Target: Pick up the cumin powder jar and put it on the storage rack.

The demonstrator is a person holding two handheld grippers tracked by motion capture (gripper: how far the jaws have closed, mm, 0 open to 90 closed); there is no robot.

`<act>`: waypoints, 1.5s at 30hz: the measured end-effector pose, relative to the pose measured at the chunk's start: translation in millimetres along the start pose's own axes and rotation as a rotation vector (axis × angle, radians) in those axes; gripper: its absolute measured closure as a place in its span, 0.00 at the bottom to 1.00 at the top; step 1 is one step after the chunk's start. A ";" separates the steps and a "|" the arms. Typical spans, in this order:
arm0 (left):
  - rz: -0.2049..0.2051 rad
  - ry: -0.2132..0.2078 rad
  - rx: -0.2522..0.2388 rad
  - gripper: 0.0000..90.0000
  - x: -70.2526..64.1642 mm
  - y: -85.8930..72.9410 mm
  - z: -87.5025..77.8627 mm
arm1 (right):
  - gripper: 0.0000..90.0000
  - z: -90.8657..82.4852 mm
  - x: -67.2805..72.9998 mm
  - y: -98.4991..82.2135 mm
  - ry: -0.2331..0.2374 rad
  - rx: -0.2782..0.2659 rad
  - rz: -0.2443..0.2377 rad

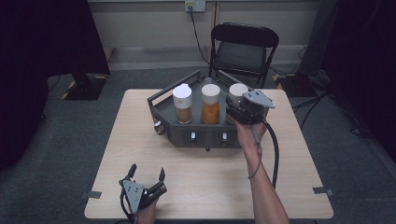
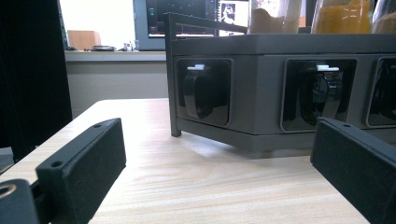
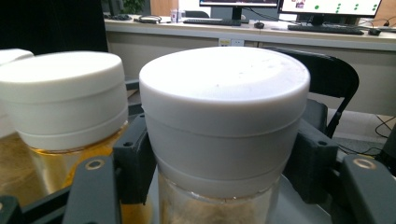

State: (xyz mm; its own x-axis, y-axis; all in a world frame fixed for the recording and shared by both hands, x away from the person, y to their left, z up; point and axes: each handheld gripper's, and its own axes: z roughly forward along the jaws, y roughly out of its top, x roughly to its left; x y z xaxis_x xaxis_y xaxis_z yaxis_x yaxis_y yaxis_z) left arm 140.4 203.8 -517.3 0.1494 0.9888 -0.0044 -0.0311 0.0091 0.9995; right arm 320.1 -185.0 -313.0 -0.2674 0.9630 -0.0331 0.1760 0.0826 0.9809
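Right claw (image 3: pixel 219 158) clamped on rightmost jar (image 3: pixel 224 140) at its white cap; rigid, smooth, likely slippery, moderately heavy. Left claw (image 1: pixel 147 176) spread, idle on surface (image 1: pixel 210 182).

Both forearms are bare, no sleeves. Each hand-held gripper, left (image 1: pixel 147 179) and right (image 1: pixel 232 106), is black with blocky jaws, a grey three-cornered plate on top, and round screw holes. A black cable (image 1: pixel 274 154) trails from the right one.
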 end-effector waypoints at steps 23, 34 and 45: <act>0.000 -0.001 0.000 0.03 0.2 0.0 0.0 | 0.38 5.3 -4.4 -3.3 -0.012 0.012 0.046; 0.000 -0.001 0.000 0.03 0.2 0.0 0.0 | 0.38 5.8 -6.7 -1.4 -0.006 0.020 0.063; 0.000 -0.001 0.000 0.03 0.2 0.0 0.0 | 0.37 5.5 -5.8 -2.3 -0.008 0.013 0.075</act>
State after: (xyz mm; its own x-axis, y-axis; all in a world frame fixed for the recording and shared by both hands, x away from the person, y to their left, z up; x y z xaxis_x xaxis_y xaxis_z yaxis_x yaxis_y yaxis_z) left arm 140.4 204.0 -517.3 0.1508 0.9885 -0.0042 -0.0312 0.0090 0.9995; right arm 326.4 -189.4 -316.1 -0.2456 0.9686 0.0393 0.2079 0.0130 0.9781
